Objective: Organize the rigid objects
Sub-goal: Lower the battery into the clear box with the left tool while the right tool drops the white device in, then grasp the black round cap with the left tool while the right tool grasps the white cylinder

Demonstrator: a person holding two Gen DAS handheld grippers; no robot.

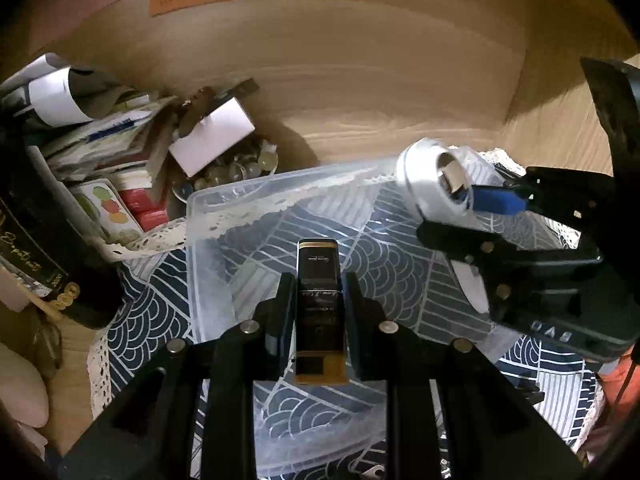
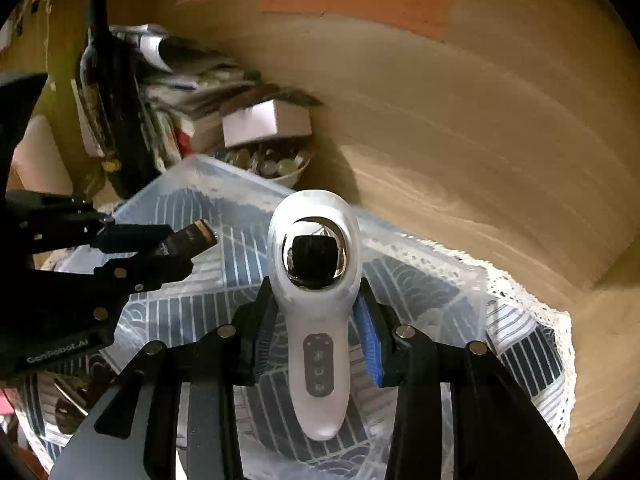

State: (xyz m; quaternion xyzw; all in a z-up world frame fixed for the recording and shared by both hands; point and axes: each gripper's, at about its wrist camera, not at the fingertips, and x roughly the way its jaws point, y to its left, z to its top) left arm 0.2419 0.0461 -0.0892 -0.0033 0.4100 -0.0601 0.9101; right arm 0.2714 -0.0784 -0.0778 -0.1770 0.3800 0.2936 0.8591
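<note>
My left gripper (image 1: 319,280) is shut on a slim black and gold box (image 1: 320,312) and holds it above a clear plastic bin (image 1: 208,208). It also shows at the left of the right wrist view (image 2: 160,248), with the box (image 2: 196,236) sticking out. My right gripper (image 2: 316,312) is shut on a white handheld device with a chrome head (image 2: 316,280), held over the same bin (image 2: 184,176). In the left wrist view the right gripper (image 1: 480,208) comes in from the right with the device (image 1: 432,184).
The bin sits on a navy patterned cloth with lace trim (image 1: 140,332) on a wooden surface (image 1: 380,120). A dark wine bottle (image 2: 104,92), stacked papers and cards (image 1: 100,140), a white box (image 1: 212,136) and a bowl of coins (image 2: 272,166) crowd the back left.
</note>
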